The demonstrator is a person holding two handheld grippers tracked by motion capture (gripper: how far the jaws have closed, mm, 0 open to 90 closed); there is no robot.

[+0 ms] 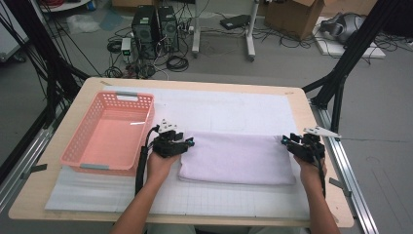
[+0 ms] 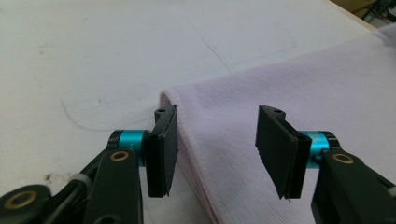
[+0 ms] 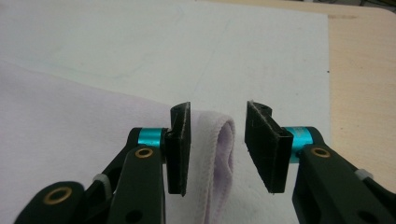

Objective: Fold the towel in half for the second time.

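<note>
I'm holding my left gripper [image 1: 191, 142] over the left end of the folded towel [image 1: 237, 158], jaws standing apart, gripping nothing; in the left gripper view the towel's [image 2: 299, 88] folded edge is running between my pads [image 2: 162, 154], nearer the left pad, untouched. My right gripper [image 1: 284, 141] is sitting at the towel's right end, jaws parted too, the rolled corner [image 3: 219, 154] lying loose between them. The towel is lying flat on the white mat [image 1: 234, 105] in the desk's middle, beside the pink basket [image 1: 109, 134] at the left edge.
</note>
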